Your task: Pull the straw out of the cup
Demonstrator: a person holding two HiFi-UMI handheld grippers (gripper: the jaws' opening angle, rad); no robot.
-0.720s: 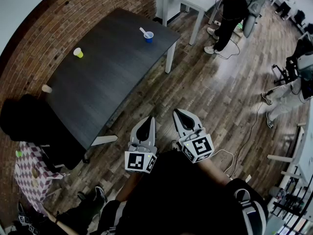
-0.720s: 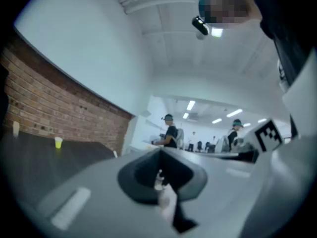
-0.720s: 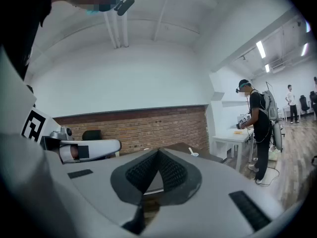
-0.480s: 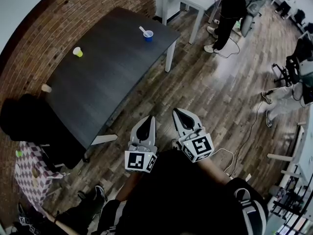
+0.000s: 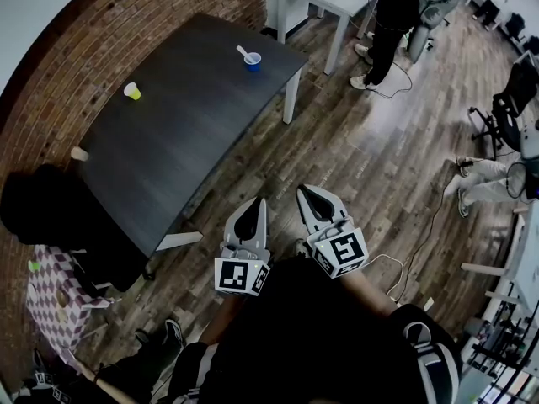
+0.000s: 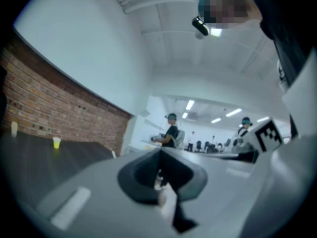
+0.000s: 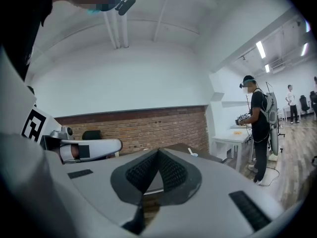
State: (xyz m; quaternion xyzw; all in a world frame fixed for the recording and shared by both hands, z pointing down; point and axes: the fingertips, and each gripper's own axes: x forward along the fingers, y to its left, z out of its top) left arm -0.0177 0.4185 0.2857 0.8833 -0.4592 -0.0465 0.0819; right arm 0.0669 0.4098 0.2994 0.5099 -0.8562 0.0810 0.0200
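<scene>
A: Where was the white plastic straw?
B: In the small blue cup at the dark desk's far corner; well ahead; left gripper likelier; it and right gripper clenched, empty.

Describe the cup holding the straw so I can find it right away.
Find the dark table along the brick wall. The blue cup stands near its far right corner. Unlike the yellow cup, it holds a white straw.
</scene>
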